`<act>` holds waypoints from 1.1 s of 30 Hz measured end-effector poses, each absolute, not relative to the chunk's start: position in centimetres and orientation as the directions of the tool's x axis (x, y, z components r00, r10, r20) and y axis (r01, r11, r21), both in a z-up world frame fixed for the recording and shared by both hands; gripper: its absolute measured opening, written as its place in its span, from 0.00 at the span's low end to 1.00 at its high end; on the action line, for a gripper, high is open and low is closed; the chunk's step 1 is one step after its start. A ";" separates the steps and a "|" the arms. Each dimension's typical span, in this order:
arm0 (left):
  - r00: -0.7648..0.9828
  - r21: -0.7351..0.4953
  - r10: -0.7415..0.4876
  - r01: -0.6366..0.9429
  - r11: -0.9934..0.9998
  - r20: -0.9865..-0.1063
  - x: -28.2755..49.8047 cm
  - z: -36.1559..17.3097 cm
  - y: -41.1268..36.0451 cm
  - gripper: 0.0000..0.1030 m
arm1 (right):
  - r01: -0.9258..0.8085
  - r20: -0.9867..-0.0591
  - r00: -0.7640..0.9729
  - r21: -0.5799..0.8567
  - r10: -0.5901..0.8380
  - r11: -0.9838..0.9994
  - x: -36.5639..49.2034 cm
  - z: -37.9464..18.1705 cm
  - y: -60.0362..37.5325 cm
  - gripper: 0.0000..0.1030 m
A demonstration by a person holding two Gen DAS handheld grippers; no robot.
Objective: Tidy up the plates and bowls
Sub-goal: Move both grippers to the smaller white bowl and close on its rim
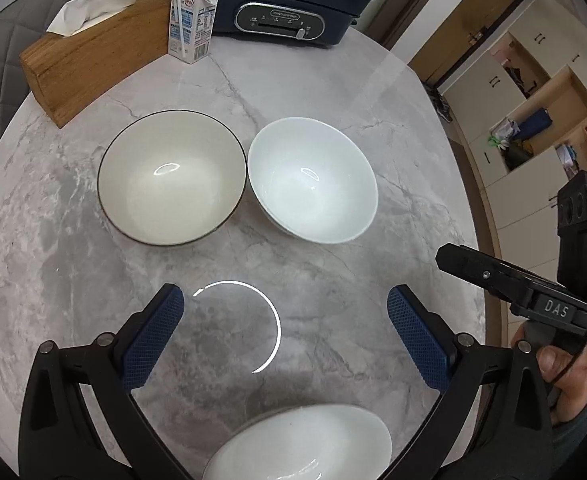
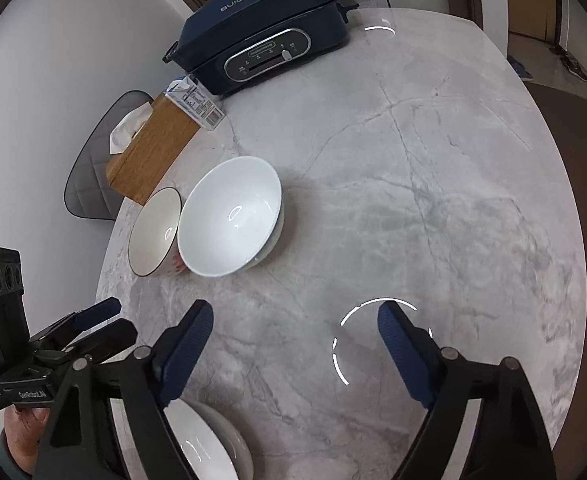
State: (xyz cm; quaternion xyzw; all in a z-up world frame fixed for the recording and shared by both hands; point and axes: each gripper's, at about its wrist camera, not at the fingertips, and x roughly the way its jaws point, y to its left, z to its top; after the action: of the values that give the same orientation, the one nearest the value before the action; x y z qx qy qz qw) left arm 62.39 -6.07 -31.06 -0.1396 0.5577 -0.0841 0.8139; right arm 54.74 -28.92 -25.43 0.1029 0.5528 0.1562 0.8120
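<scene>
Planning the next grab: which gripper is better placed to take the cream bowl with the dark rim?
Probably left. The left gripper is open and faces the cream bowl across bare table. From the right gripper, the white bowl stands in front of it.

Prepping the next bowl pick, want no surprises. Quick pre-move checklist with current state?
1. Left gripper open, nothing between its fingers: ok.
2. Right gripper open, nothing held: ok.
3. Dark-rimmed bowl and white bowl upright on the marble table: ok.
4. Gap between those two bowls for a finger: not ok, the rims look touching or nearly so.
5. Both look empty inside: ok.
6. Near white dish under the left gripper: cannot tell whether plate or bowl, or one piece or a stack; partly cut off.
</scene>
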 end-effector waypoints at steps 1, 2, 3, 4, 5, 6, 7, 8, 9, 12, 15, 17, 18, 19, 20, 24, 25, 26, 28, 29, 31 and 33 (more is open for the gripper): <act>0.362 -0.325 -0.293 -0.029 0.945 -0.885 63.2 -31.4 -6.3 0.99 | -0.146 -0.867 0.337 0.336 0.366 0.930 55.6 -25.5 -28.7 0.79; 0.359 -0.326 -0.287 -0.049 0.944 -0.888 64.0 -31.9 -6.4 0.99 | -0.155 -0.867 0.332 0.339 0.372 0.928 56.3 -25.7 -28.5 0.78; 0.359 -0.334 -0.289 -0.067 0.940 -0.887 64.5 -32.4 -6.4 0.99 | -0.159 -0.866 0.329 0.344 0.378 0.926 57.1 -25.8 -28.4 0.78; 0.359 -0.345 -0.295 -0.083 0.935 -0.885 65.0 -32.8 -6.5 0.99 | -0.159 -0.863 0.327 0.351 0.384 0.923 58.0 -26.0 -28.3 0.78; 0.354 -0.357 -0.302 -0.101 0.929 -0.885 65.5 -33.3 -6.6 0.99 | -0.159 -0.862 0.324 0.356 0.389 0.921 58.6 -26.1 -28.2 0.78; 0.351 -0.369 -0.310 -0.113 0.923 -0.884 65.9 -33.7 -6.6 0.98 | -0.157 -0.863 0.321 0.358 0.390 0.921 59.3 -26.4 -28.2 0.78; 0.349 -0.373 -0.312 -0.122 0.920 -0.883 66.2 -34.0 -6.8 0.94 | -0.154 -0.866 0.314 0.358 0.390 0.921 60.1 -26.7 -28.1 0.78; 0.345 -0.375 -0.313 -0.127 0.918 -0.885 66.3 -34.3 -7.1 0.90 | -0.155 -0.867 0.310 0.359 0.390 0.920 60.7 -26.9 -27.9 0.77; 0.340 -0.378 -0.317 -0.131 0.916 -0.885 66.5 -34.6 -7.4 0.89 | -0.157 -0.868 0.306 0.359 0.391 0.920 61.3 -27.1 -27.7 0.77; 0.335 -0.387 -0.324 -0.142 0.911 -0.885 67.0 -35.4 -7.8 0.78 | -0.178 -0.871 0.294 0.355 0.394 0.918 62.1 -27.6 -27.3 0.77; 0.333 -0.399 -0.332 -0.156 0.904 -0.883 67.6 -35.9 -7.8 0.65 | -0.193 -0.876 0.279 0.351 0.394 0.916 62.9 -28.2 -27.0 0.77; 0.337 -0.402 -0.333 -0.160 0.902 -0.881 68.1 -36.2 -7.8 0.53 | -0.198 -0.877 0.278 0.346 0.391 0.917 63.4 -28.6 -26.8 0.77; 0.334 -0.402 -0.332 -0.166 0.900 -0.882 68.4 -36.5 -7.8 0.52 | -0.199 -0.878 0.275 0.346 0.392 0.917 63.7 -28.9 -26.7 0.77; 0.333 -0.402 -0.329 -0.178 0.898 -0.884 68.6 -36.8 -7.7 0.52 | -0.200 -0.879 0.272 0.346 0.392 0.917 64.0 -29.1 -26.6 0.77; 0.336 -0.408 -0.332 -0.187 0.894 -0.881 68.7 -37.0 -7.5 0.52 | -0.199 -0.879 0.271 0.347 0.392 0.917 64.2 -29.3 -26.6 0.77; 0.342 -0.415 -0.329 -0.220 0.883 -0.880 69.2 -37.5 -7.1 0.41 | -0.225 -0.886 0.254 0.336 0.388 0.915 65.0 -30.1 -25.9 0.69; 0.342 -0.416 -0.329 -0.225 0.881 -0.880 69.4 -37.7 -7.0 0.40 | -0.234 -0.889 0.242 0.335 0.389 0.913 65.2 -30.5 -25.6 0.64; 0.343 -0.415 -0.325 -0.233 0.880 -0.881 69.5 -37.8 -6.9 0.40 | -0.238 -0.892 0.236 0.331 0.385 0.913 65.3 -30.7 -25.4 0.63; 0.340 -0.415 -0.324 -0.243 0.877 -0.883 69.8 -38.0 -6.7 0.40 | -0.248 -0.897 0.231 0.320 0.376 0.914 65.5 -31.0 -24.8 0.62; 0.343 -0.416 -0.322 -0.250 0.874 -0.883 69.9 -38.1 -6.6 0.40 | -0.250 -0.897 0.228 0.323 0.380 0.913 65.6 -31.2 -24.7 0.61; 0.344 -0.411 -0.315 -0.255 0.875 -0.884 70.2 -38.2 -6.4 0.40 | -0.253 -0.898 0.223 0.323 0.380 0.912 65.7 -31.4 -24.4 0.56; 0.344 -0.409 -0.313 -0.256 0.876 -0.886 70.3 -38.3 -6.3 0.40 | -0.258 -0.899 0.220 0.320 0.378 0.911 65.7 -31.7 -24.2 0.52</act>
State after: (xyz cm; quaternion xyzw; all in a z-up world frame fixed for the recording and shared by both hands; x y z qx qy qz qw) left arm 70.31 -6.28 -38.33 -0.2485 0.5726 -0.0180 0.7810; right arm 65.74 -24.15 -31.70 0.0510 0.5901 0.2041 0.7795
